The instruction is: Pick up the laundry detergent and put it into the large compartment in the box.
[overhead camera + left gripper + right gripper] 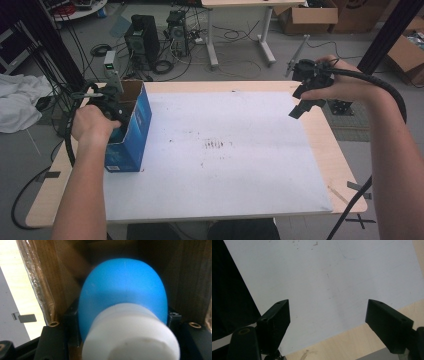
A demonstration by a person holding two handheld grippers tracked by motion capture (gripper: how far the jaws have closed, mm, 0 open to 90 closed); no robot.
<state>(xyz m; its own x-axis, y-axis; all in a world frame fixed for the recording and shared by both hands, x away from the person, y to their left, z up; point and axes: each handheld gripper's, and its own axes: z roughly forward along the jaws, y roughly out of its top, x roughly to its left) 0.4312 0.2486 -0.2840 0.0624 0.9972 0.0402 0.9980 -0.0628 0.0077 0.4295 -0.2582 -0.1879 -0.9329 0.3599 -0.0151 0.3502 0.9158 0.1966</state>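
While left gripper (107,102) pinches blue bottle (123,292) inside box (131,131) at 9 o'clock, right gripper (327,325) spread; next: lift clear.

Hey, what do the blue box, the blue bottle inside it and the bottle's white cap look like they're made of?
The blue box looks like printed cardboard: brown raw inner walls, folded flaps, a glossy blue outside. The blue bottle, gripped by the left gripper, seems smooth matte plastic with a faint mould seam. Its white cap looks like ridged plastic, though blur leaves that open.

overhead forward-down, two close jaw-mounted views
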